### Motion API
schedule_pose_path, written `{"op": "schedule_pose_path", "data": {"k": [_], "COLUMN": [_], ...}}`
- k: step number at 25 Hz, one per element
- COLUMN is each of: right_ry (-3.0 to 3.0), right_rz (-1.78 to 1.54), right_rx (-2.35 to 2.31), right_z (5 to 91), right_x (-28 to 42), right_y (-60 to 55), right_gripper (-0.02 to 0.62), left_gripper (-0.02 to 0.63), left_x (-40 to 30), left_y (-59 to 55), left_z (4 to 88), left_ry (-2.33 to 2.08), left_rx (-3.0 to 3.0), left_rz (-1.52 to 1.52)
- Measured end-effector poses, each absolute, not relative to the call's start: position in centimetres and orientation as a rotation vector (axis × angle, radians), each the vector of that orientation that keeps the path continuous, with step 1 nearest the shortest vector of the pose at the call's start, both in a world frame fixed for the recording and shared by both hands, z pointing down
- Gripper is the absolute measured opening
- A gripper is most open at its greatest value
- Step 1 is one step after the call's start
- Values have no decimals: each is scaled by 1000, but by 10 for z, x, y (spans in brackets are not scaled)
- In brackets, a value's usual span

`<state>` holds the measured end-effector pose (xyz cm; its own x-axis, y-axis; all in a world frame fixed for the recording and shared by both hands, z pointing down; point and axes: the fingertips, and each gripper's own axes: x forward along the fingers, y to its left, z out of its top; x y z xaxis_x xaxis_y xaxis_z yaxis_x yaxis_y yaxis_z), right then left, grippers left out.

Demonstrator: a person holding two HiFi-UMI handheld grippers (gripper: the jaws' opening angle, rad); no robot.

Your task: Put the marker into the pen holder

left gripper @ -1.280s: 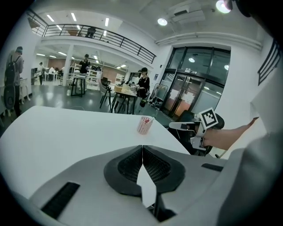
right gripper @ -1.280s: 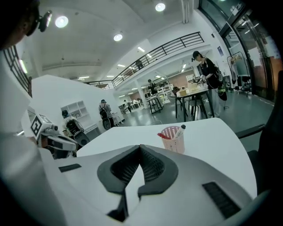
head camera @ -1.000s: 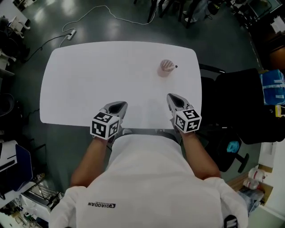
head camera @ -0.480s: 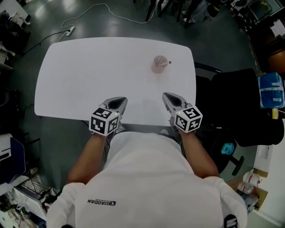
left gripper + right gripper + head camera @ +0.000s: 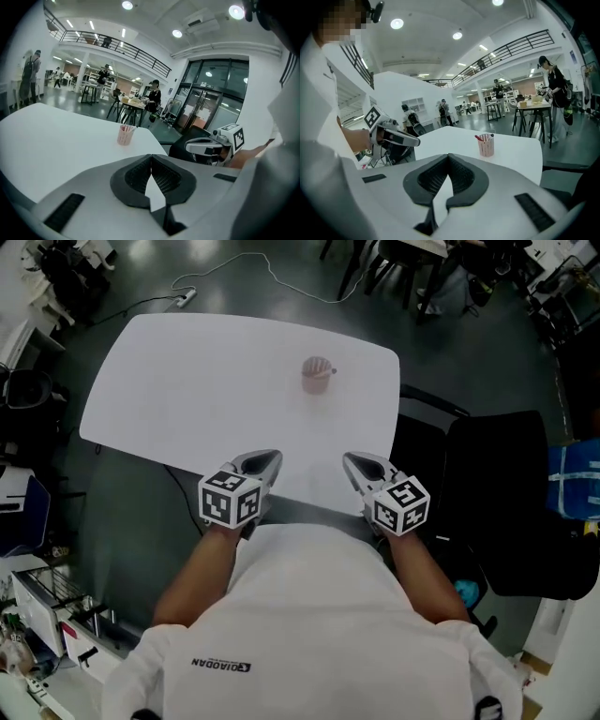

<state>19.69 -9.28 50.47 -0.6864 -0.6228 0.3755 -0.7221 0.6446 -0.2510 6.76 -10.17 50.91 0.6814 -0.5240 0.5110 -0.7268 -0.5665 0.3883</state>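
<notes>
Marker (image 5: 479, 138) sits in pen holder (image 5: 317, 375); task judged complete.
Left gripper (image 5: 267, 460) and right gripper (image 5: 354, 462): jaws closed, empty; no further move needed.

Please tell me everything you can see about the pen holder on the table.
The pen holder is a pale pink cup with perforated walls, plastic by its look. It stands upright on the white table, towards its far right part in the head view. A red tip and a dark tip stick out above its rim.
</notes>
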Motion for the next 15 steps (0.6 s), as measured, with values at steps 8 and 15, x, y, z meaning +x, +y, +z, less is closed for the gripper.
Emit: {"op": "schedule_pose_path", "data": {"k": [8,15], "right_ry": [-2625,-2664], "right_rz": [542,546], "right_rx": [1039,1057], "right_z": [514,513], "right_x": [261,289], "right_y": [-42,-27], "right_gripper": [18,18], "left_gripper": [28,28], "left_x": [134,168], "left_y": [-40,-24], "left_z": [515,505], "left_ry": [-998,-1032], "left_rx": [2273,2298], "left_rz": [540,567]}}
